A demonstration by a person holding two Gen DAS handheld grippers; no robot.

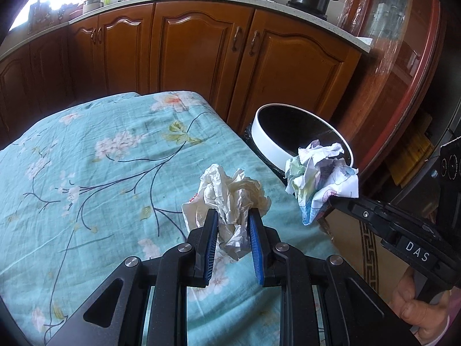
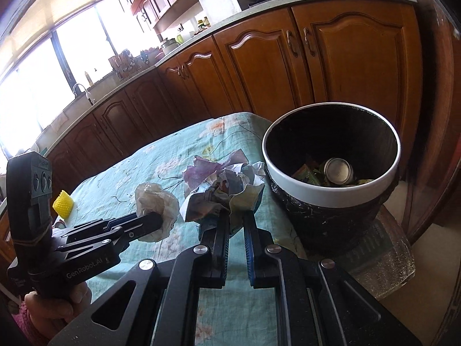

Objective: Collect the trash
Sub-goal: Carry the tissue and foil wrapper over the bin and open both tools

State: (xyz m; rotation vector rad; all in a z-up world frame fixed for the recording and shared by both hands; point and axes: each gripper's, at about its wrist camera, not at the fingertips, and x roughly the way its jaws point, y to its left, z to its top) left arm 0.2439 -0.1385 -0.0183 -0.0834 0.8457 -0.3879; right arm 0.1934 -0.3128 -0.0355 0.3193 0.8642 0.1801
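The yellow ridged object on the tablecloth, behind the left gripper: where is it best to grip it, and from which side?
Probably across its curved ridged sides, coming from above. The yellow ridged object looks short and rounded, and the left gripper, shut on the white crumpled wrapper, blocks the near side. Its lower part is hidden, so this is uncertain.

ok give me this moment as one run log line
left tongs: shut on white plastic wad | right tongs: shut on printed paper ball | trash bin: open beside table, not yet dropped
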